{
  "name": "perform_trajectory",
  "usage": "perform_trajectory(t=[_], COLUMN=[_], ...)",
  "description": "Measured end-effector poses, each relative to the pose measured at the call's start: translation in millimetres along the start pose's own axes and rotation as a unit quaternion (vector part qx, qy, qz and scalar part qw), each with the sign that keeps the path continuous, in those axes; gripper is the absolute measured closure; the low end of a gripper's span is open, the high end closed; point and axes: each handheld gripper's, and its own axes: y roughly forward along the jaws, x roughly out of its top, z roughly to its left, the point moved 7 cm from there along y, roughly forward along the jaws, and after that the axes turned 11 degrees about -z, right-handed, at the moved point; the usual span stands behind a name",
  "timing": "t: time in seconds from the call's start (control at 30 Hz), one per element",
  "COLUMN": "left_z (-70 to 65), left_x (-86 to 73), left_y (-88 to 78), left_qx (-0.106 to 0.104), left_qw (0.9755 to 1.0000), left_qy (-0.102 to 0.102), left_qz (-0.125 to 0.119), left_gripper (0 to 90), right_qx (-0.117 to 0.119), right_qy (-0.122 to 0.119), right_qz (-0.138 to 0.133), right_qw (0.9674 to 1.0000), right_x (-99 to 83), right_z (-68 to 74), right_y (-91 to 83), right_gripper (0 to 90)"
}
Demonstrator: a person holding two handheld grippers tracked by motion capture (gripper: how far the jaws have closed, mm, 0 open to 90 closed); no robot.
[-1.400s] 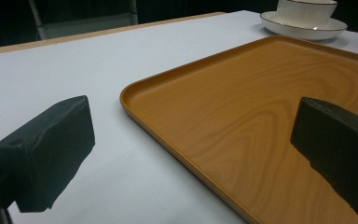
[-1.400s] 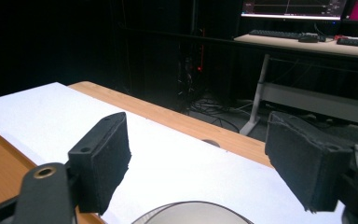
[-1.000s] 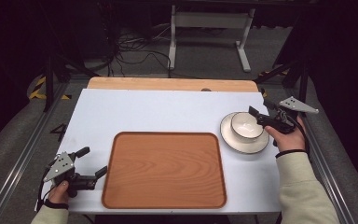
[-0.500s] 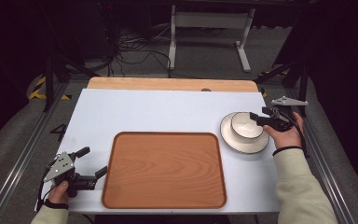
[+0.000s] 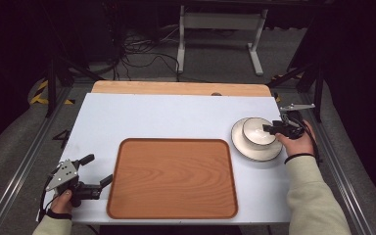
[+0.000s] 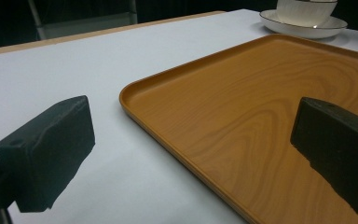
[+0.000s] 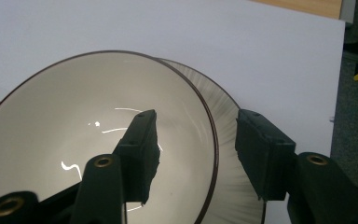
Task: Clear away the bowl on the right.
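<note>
At the right middle of the high view, the bowl (image 5: 258, 131) sits on its plate (image 5: 254, 152). The right gripper (image 5: 270, 129) has been closing astride its rim, not yet pinching. A thin grip could tip it. At lower left, the left gripper (image 5: 97, 171) rests spread wide.

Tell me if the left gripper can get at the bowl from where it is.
Probably not without a long reach. The left gripper sits open at the table's near left corner, the bowl stands on its plate at the far right, with the whole tray between. The right gripper already straddles the bowl's rim.
</note>
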Motion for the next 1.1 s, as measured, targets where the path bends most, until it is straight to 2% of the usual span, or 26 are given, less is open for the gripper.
perform_trajectory(t=[0.2,0.4,0.6,0.7,0.9,1.1], left_z=[0.0,0.2,0.1,-0.3,0.0,-0.4], left_x=[0.0,0.0,-0.1,-0.2,-0.1,-0.2], left_y=[0.0,0.1,0.1,0.2,0.2,0.3], left_qx=[0.000,0.000,-0.001,-0.001,-0.001,-0.002], left_qw=[1.0000,1.0000,1.0000,1.0000,1.0000,1.0000], left_qy=[0.000,0.002,0.003,0.002,0.004,0.003], left_qz=[0.000,0.000,0.002,0.002,0.002,0.002], left_gripper=[0.3,0.3,0.3,0.3,0.3,0.3], right_qx=[-0.002,-0.008,-0.037,-0.043,-0.052,-0.057], right_qy=[0.017,0.042,0.042,0.045,0.072,0.084], right_qz=[0.034,0.066,0.078,0.081,0.085,0.085], right_qw=[0.9993,0.9969,0.9954,0.9947,0.9924,0.9912], right_x=[-6.1,-11.0,-9.3,-9.4,-11.5,-11.8], right_z=[1.5,1.2,3.0,1.3,0.5,1.2], right_y=[5.4,5.6,2.0,2.4,2.0,1.5], right_gripper=[50.4,65.5,76.1,79.9,82.0,82.8])
